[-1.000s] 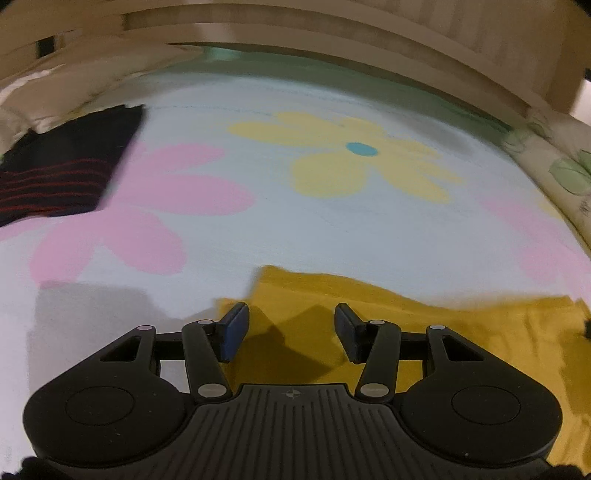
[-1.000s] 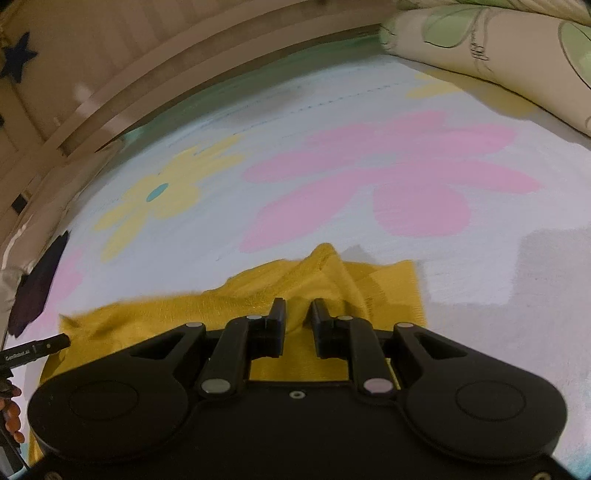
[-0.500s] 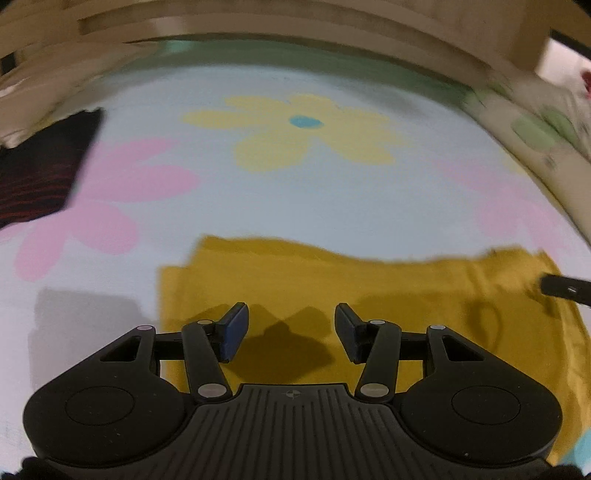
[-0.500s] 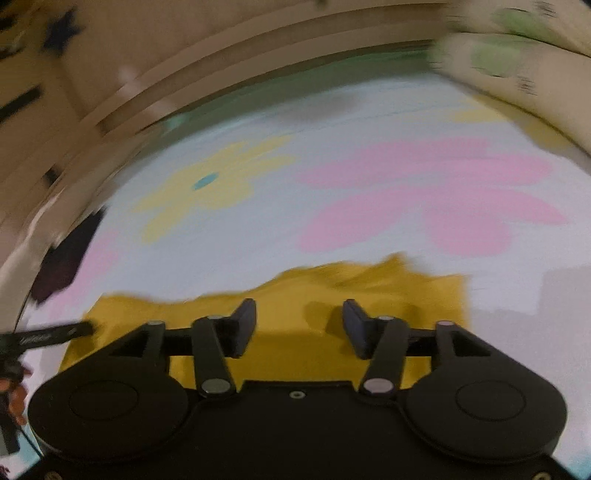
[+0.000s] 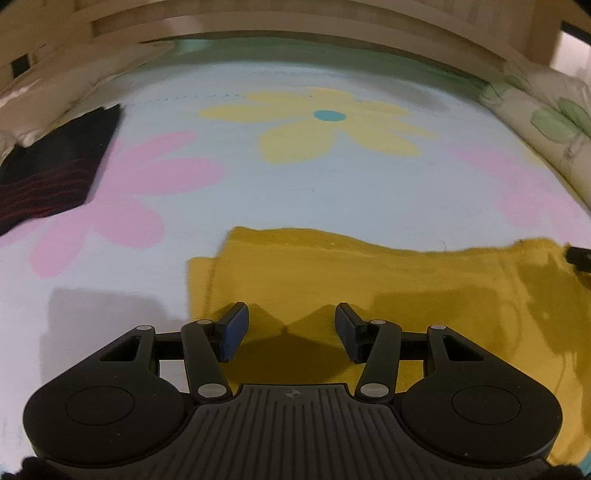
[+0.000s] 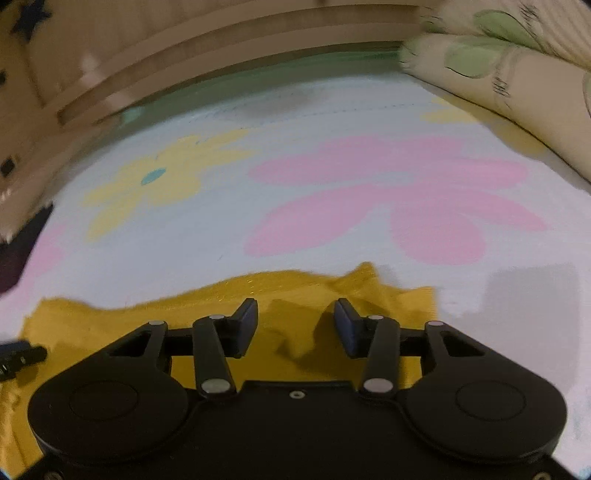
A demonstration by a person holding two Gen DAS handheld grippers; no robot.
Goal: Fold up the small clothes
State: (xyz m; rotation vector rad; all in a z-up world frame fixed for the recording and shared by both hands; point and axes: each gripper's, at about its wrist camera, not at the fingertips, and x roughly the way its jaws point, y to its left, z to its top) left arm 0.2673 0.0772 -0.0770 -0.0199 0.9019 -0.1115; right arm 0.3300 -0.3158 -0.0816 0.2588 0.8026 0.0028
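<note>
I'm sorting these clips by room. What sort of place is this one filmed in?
Probably a bedroom, maybe a child's: the yellow garment lies on a flower-print sheet like a bed's, with a leaf-print pillow at one edge and a wooden rail behind.

We see a matt, finely knitted mustard cloth garment (image 5: 369, 280) under both grippers. Ahead lies a smooth flower-printed sheet (image 5: 258, 192). Our left gripper (image 5: 291, 326) is matt black plastic with shiny metal pins.

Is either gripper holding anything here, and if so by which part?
Nothing is held. The left gripper stands open and the right gripper, its jaws closing slightly, grips nothing above the yellow garment.
</note>
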